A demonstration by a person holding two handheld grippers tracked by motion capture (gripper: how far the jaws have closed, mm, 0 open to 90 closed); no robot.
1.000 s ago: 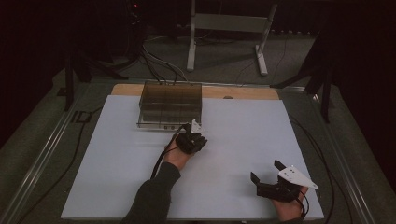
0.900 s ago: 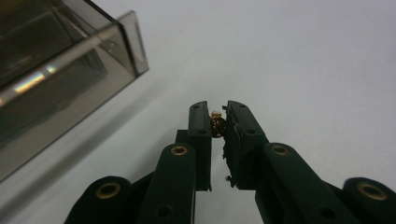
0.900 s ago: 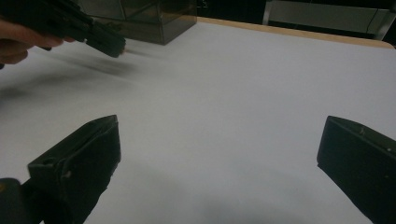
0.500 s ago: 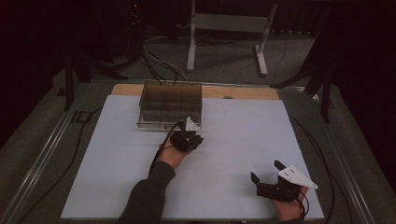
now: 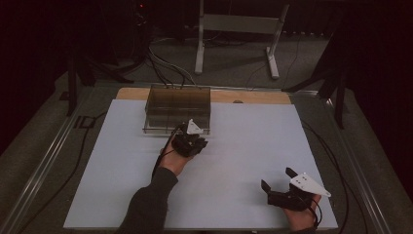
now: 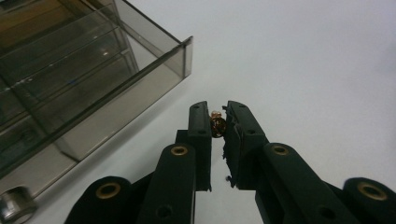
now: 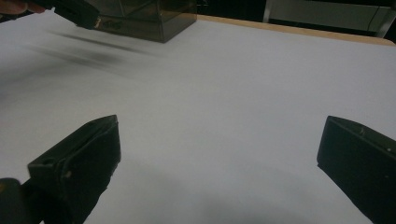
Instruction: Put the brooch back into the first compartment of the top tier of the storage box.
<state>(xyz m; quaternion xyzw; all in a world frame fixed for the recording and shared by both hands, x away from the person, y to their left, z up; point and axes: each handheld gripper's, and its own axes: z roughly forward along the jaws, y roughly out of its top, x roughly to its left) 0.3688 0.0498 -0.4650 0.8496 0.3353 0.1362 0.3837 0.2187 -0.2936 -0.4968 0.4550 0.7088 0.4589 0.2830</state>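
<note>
Nearing the box (image 5: 178, 108), left tool (image 6: 218, 112) pinching brass piece (image 6: 217, 124)

Two grippers are counted: the left gripper (image 5: 191, 139) near the far edge of the white table (image 5: 243, 146), the right gripper (image 5: 280, 181) near its near right corner. One smoked clear compartment box (image 5: 178, 108) is seen at the far edge. One small brass-coloured piece (image 6: 217, 125) is pinched between the left jaws. One metal ring (image 6: 16, 203) is seen beside the box.

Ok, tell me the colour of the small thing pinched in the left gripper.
Golden-brown small thing, clearest in the left gripper view.
</note>
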